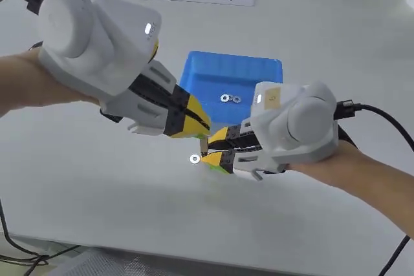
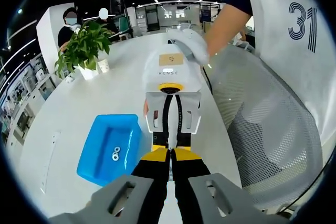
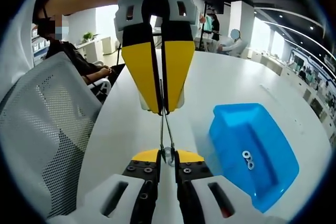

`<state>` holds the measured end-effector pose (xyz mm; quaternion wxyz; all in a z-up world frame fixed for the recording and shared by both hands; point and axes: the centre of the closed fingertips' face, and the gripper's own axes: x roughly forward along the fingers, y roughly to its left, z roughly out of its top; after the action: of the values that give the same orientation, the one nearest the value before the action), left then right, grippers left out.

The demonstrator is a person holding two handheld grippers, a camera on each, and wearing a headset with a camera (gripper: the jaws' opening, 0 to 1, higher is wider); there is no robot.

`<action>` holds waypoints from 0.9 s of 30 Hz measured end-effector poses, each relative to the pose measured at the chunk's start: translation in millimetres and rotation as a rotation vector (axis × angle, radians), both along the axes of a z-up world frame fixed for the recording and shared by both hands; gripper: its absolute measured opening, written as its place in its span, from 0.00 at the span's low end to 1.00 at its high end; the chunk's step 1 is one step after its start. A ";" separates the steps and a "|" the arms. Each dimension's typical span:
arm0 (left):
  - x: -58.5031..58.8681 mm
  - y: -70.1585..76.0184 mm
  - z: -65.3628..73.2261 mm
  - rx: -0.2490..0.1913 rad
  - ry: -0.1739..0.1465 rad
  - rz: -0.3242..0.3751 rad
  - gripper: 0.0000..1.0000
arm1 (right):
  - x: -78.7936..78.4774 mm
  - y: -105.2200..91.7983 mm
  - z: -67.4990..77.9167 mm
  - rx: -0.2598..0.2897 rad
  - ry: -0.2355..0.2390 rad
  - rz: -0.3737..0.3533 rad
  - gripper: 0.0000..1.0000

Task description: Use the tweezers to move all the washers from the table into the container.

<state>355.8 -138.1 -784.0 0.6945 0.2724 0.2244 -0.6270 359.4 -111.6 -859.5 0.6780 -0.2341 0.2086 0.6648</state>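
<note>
Washers lie in two places: one loose washer [image 1: 195,158] sits on the table [image 1: 97,185], and a pair of washers [image 1: 229,99] rests inside the blue container [image 1: 213,72], at about one o'clock from it in the head view. At three o'clock of the loose washer, the right gripper [image 1: 210,150] is pinched almost closed on the tweezers [image 3: 164,127], low on their legs. The left gripper [image 3: 161,109] clamps their upper end. Whether the tips hold the washer is hard to tell. The step is best done, I judge, by setting the tips astride the rim, squeezing gently, and lifting straight up before swinging toward the container.
</note>
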 end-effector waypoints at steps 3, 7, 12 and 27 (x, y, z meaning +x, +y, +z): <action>1.3 1.5 0.0 0.001 0.000 0.005 0.05 | 0.2 0.5 0.3 0.001 -0.002 0.001 0.11; 2.0 2.6 -0.1 0.004 0.000 0.006 0.05 | -0.1 1.0 0.0 0.005 -0.004 0.003 0.10; 1.9 3.1 -0.2 0.008 -0.001 0.006 0.05 | -0.1 1.1 0.2 0.003 -0.013 0.008 0.09; 3.5 0.4 21.4 -0.005 -0.028 -0.004 0.05 | 3.6 -5.0 22.2 0.018 -0.053 0.006 0.09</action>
<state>359.3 -137.7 -762.6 0.6971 0.2799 0.2125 -0.6250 362.9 -116.6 -837.3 0.6835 -0.2464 0.1839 0.6620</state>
